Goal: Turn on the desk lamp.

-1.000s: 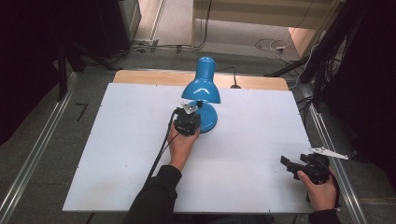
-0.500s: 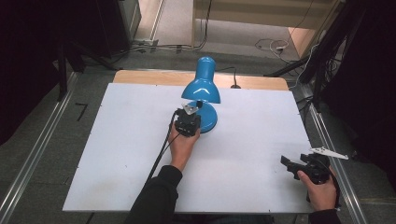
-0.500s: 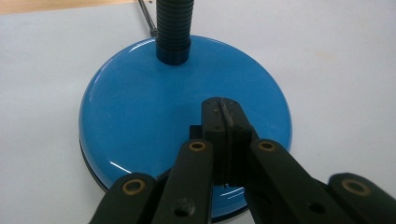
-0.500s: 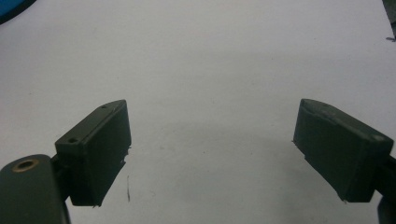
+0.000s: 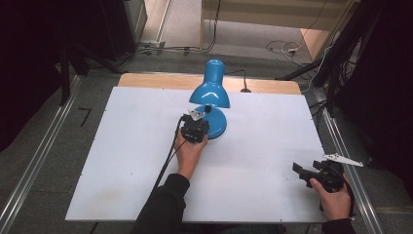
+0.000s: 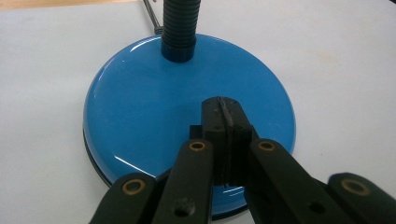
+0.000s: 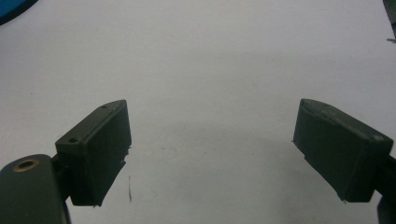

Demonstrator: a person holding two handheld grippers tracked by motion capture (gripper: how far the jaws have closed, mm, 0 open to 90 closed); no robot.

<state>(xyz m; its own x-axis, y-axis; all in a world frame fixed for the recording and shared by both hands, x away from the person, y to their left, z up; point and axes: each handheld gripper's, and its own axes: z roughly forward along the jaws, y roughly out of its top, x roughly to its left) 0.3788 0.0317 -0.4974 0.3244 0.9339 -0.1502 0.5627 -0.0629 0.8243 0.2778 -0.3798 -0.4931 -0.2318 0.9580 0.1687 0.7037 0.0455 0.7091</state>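
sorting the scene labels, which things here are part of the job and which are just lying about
In the job:
blue desk lamp
left gripper, shut, over the lamp base
right gripper, open

Lying about:
cables on the floor

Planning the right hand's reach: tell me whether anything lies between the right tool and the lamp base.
Nothing visible does. Bare white table lies between the open right tool and the lamp base; the shut left tool sits over the base's near side.

A dark mark shaped like a 7 [image 5: 84,116] stands on the floor left of the table.
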